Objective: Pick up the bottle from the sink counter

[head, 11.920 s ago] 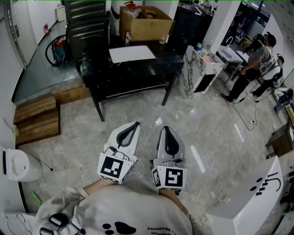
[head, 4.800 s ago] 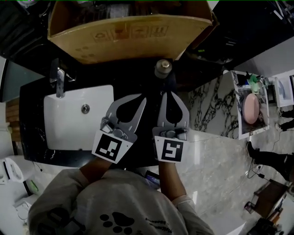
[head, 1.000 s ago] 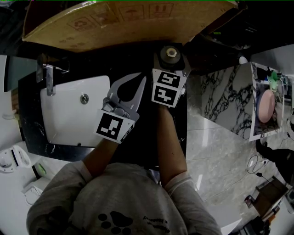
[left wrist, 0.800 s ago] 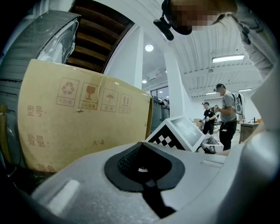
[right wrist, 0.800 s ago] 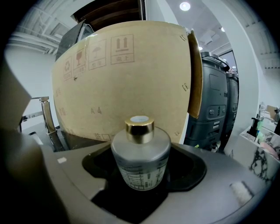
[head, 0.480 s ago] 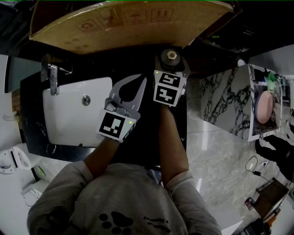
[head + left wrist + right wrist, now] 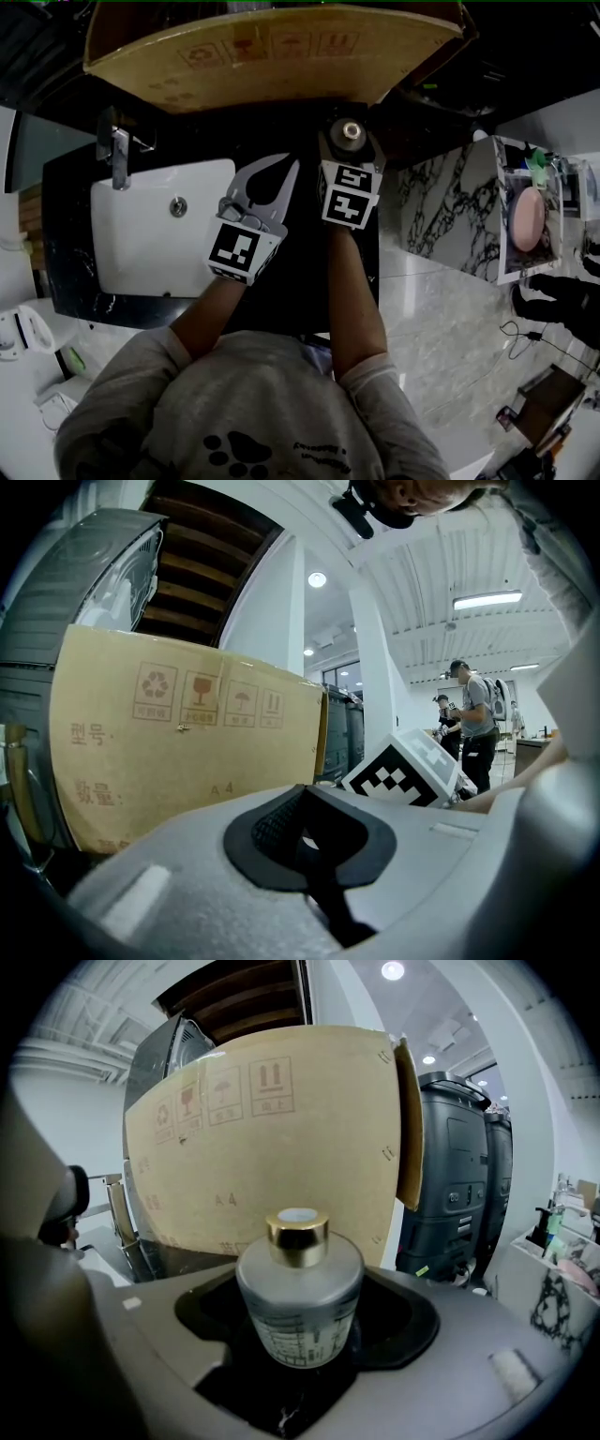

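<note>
A small frosted-glass bottle (image 7: pixel 350 130) with a gold cap stands upright on the black sink counter (image 7: pixel 66 187), just in front of a cardboard box. My right gripper (image 7: pixel 349 141) reaches forward, and its jaws sit tight against both sides of the bottle. The right gripper view shows the bottle (image 7: pixel 298 1288) centred between the jaws of the right gripper (image 7: pixel 300 1335), its base at counter level. My left gripper (image 7: pixel 281 167) hovers beside it over the counter, between the sink and the bottle, shut and empty. In its own view the left gripper (image 7: pixel 305 841) faces the box.
A large cardboard box (image 7: pixel 272 52) stands right behind the bottle. A white sink (image 7: pixel 159 234) with a chrome faucet (image 7: pixel 117 150) is set in the counter at the left. A marble-patterned cabinet (image 7: pixel 441 216) stands to the right. People (image 7: pixel 478 724) stand far off.
Since 4.8 s ago the right gripper has advanced, so its jaws now enclose the bottle. Over the last second both grippers have barely shifted; only the head view has moved a little.
</note>
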`<act>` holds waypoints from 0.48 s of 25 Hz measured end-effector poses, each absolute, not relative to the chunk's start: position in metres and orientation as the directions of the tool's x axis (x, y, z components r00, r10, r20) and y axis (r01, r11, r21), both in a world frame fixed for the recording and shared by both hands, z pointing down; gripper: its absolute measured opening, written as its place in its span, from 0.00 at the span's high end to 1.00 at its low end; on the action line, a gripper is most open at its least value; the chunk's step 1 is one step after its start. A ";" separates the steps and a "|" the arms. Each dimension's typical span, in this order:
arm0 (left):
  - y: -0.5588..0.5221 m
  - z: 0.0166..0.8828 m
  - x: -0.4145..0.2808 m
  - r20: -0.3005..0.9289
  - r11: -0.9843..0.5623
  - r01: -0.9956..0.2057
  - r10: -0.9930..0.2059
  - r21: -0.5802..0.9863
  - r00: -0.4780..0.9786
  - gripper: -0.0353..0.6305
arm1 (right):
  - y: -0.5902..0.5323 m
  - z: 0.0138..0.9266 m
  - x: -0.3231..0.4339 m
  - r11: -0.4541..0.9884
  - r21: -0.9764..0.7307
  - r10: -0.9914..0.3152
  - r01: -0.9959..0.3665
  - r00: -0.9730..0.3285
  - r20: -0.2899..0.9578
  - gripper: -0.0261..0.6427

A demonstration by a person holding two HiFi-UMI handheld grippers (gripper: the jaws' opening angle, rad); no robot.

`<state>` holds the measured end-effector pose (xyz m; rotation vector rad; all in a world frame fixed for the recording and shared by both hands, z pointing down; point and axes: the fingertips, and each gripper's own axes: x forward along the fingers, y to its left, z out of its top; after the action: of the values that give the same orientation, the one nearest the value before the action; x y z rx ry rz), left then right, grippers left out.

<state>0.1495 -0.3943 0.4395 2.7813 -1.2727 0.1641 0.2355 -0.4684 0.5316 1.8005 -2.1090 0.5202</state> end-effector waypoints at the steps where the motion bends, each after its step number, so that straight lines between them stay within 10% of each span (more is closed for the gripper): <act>1: -0.393 0.439 0.149 0.130 -0.654 -0.756 -0.748 0.025 0.651 0.95 | -0.464 0.528 0.236 0.139 -0.065 -0.874 -0.988 -0.154 0.462 0.47; 12: -0.371 0.425 0.142 0.120 -0.692 -0.722 -0.716 0.003 0.688 0.95 | -0.407 0.492 0.240 0.098 -0.024 -0.894 -0.995 -0.098 0.437 0.47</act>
<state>0.1425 -0.3712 0.4248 2.8403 -1.2108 0.1692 0.2397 -0.4066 0.4925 1.8662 -2.0698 0.4546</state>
